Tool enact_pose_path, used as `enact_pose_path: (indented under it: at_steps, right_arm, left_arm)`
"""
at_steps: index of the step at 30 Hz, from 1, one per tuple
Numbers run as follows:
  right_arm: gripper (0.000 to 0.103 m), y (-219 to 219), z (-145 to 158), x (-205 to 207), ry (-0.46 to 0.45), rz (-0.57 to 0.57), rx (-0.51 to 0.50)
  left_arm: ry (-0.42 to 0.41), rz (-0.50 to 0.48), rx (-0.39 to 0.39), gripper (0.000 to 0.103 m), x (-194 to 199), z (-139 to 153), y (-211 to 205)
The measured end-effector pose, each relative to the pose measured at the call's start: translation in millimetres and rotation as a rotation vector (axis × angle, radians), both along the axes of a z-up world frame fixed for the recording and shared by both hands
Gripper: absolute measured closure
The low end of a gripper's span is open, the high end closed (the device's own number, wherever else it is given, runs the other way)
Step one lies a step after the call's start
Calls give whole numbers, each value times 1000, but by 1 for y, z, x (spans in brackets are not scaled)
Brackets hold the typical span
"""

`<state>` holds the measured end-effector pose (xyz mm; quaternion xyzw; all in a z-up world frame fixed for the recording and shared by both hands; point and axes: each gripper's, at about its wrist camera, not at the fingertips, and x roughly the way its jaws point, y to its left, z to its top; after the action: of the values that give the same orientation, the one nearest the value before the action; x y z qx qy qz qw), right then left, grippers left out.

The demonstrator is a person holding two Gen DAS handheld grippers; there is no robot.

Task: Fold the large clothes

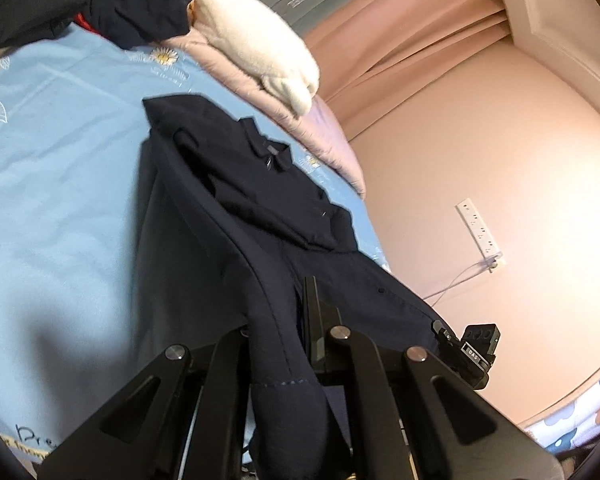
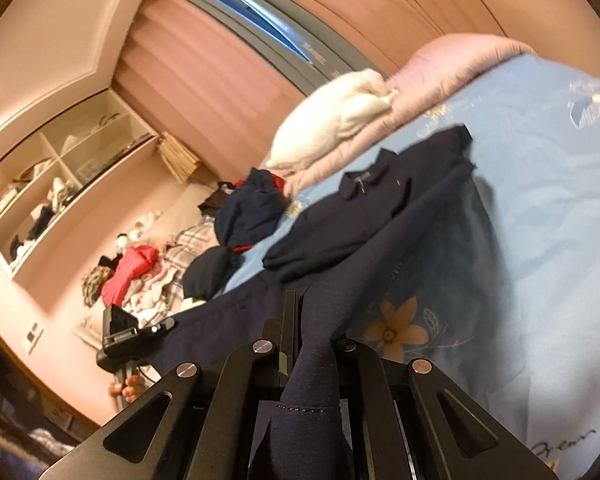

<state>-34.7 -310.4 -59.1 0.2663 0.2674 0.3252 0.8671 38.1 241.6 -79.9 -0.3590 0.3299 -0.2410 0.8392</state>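
Item 1, navy garment: collared, with a short zip at the neck. Its upper half lies flat on the light blue floral bedsheet; the lower hem is lifted off the bed and stretched between my two tools.

Item 2, left gripper: fingers pressed together on one corner of the hem, cloth bunching back over the linkage.

Item 3, right gripper: likewise pinching the other hem corner, the fabric draping down between the arms.

Writing: the sheet carries cursive print, "Pre…" at the lower left edge of the left view and a blurred word at the lower right of the right view; neither reads in full. The right tool, seen in the left view, bears a small tag, "DAS" as far as I can read it. Lettering on the window frame is too smeared to read.

Left view only: a white power strip on the floor with a cable.

Right view only: open shelving, a clothes heap on the floor beyond the bed, and fingers gripping the left tool's handle.

Both views: white pillow, pink quilt, dark clothes pile on the bed. The neck label is illegible.
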Motion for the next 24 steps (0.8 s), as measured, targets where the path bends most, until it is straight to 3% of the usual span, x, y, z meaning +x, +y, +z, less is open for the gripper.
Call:
enact_pose_path:
  at_steps: [7,12,18,21,24]
  right_arm:
    - [97,2,24,-38,-135,36,-12]
    - [97,-3,40,-56,-227,51,16]
    - [97,-12,48,-59,-305,70,90]
    - [97,-17,47,-47,-300,67,118]
    - [97,-18,39,-19,-237,53,141]
  left_arm:
    - [-100,-15,-31,100,-44,27,2]
    - [-154,-24,-14,98,-68,55,2]
    - [-227,-30,-54,97,-82,78,8]
    - [-231,-11,-70,96,-75,76,11]
    - [-174,18,-99,95,-54,60,14]
